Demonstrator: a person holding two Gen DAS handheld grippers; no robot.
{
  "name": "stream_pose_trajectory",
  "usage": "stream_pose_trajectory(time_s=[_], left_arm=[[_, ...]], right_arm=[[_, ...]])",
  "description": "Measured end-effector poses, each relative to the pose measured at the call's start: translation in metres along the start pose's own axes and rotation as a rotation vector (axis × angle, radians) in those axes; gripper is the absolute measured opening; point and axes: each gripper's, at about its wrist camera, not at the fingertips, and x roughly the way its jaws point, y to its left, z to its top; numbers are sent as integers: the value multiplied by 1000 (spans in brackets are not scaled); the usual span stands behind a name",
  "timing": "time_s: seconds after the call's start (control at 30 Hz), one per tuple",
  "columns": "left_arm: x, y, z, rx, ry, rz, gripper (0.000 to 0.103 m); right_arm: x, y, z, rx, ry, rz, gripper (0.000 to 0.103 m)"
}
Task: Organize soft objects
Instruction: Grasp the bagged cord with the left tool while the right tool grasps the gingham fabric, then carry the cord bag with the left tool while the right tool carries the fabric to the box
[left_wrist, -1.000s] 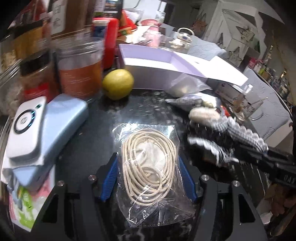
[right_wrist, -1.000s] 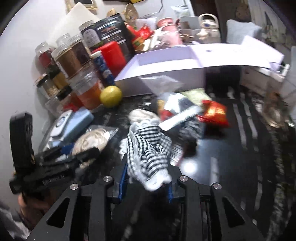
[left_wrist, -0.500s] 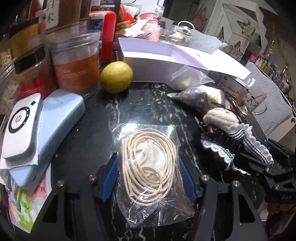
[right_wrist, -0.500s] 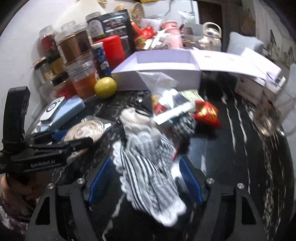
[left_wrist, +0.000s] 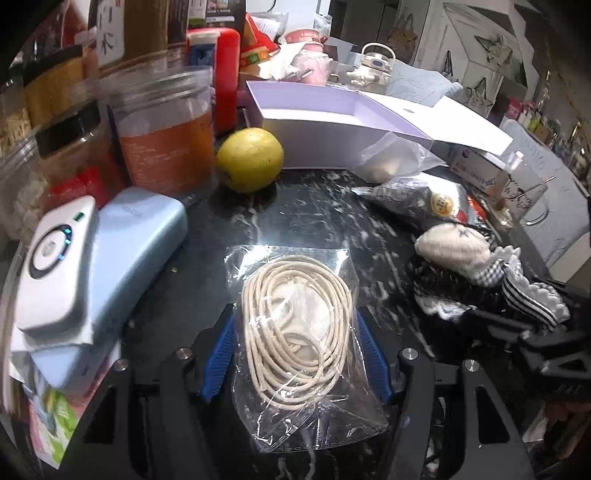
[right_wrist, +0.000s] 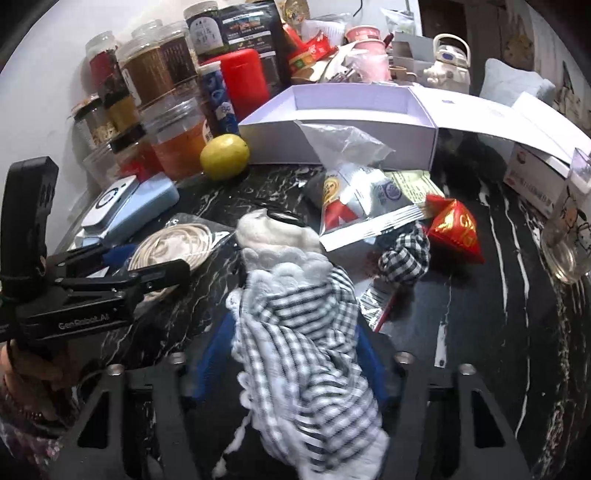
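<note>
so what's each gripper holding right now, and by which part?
Left gripper: bagged cord coil, pinched across the bag's sides. Right gripper: jaws closing around the checked frilly cloth at its middle; firm grip can't be confirmed.

A yellow lemon (left_wrist: 250, 159) sits on a black marble counter (left_wrist: 314, 210), just beside an orange-filled clear jar (left_wrist: 166, 136) and the front wall of an open lilac box (left_wrist: 332, 122). A white device (left_wrist: 55, 258) lies on top of a pale blue case (left_wrist: 136, 236) at the left edge. Behind the jar stands a red canister (right_wrist: 243, 83) among spice jars (right_wrist: 144, 74). A red packet (right_wrist: 456, 229) lies to the right, near a glass mug (right_wrist: 569, 229). A white teapot (right_wrist: 448, 61) stands behind the box.
</note>
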Motion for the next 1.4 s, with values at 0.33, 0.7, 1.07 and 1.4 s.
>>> stream_pose_trajectory(time_s=[0.33, 0.7, 1.07, 1.4], left_arm=[[-22, 2, 8, -29, -47, -93, 60], [-59, -18, 41, 24, -157, -127, 60], [-96, -43, 99, 111, -313, -119, 60], [-110, -57, 153, 157, -414, -105, 60]], right_arm=[[-14, -7, -4, 90, -37, 125, 36], [-59, 0, 12, 76, -133, 124, 36], [-96, -14, 64, 55, -198, 90, 36], [-112, -27, 120, 11, -244, 53, 36]])
